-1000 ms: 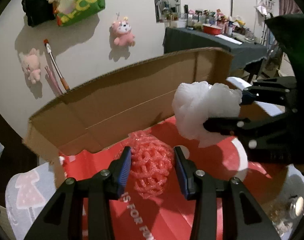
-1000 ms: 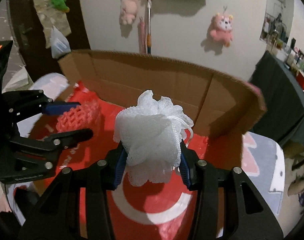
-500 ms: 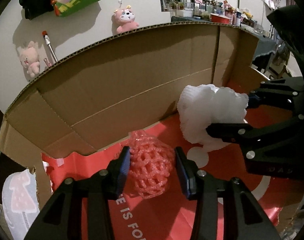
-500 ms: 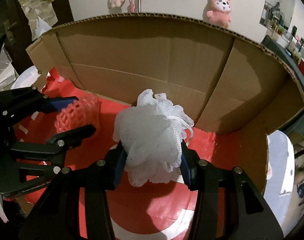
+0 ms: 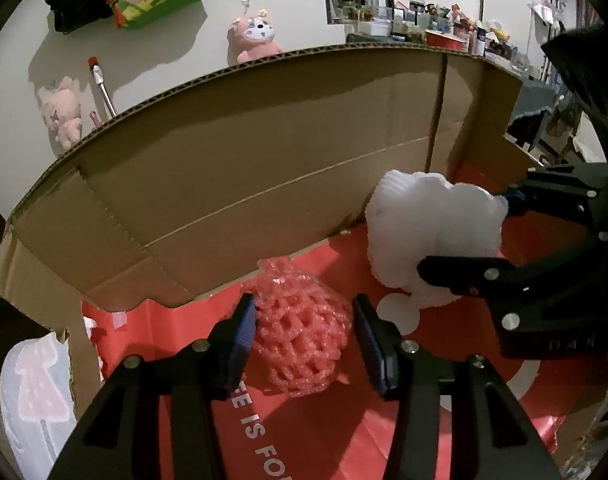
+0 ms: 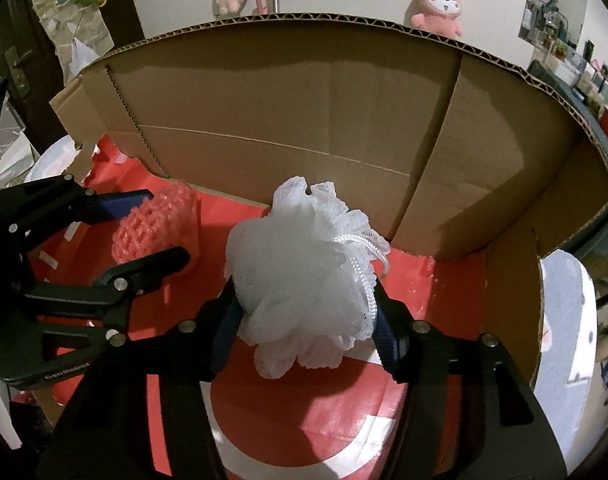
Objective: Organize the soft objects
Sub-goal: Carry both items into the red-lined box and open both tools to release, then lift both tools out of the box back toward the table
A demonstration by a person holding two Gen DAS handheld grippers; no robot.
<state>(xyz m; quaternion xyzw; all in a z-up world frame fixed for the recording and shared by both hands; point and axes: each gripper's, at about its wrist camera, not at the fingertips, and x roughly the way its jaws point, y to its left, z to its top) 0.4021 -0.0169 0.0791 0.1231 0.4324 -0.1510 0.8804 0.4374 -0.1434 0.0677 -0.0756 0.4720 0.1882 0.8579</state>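
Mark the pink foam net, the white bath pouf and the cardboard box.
pink foam net (image 5: pixel 300 344), left wrist view, middle of mesh.
white bath pouf (image 6: pixel 304 272), right wrist view, centre.
cardboard box (image 6: pixel 284 100), right wrist view, back wall.

White loofah (image 6: pixel 304 276) between jaws

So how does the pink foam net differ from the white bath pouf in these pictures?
The pink foam net is a coral open lattice with clear holes; the white bath pouf is fine ruffled mesh with a white cord loop. The net looks smaller than the pouf. The left claw holds the net, the right claw holds the pouf. Both hang inside the cardboard box.
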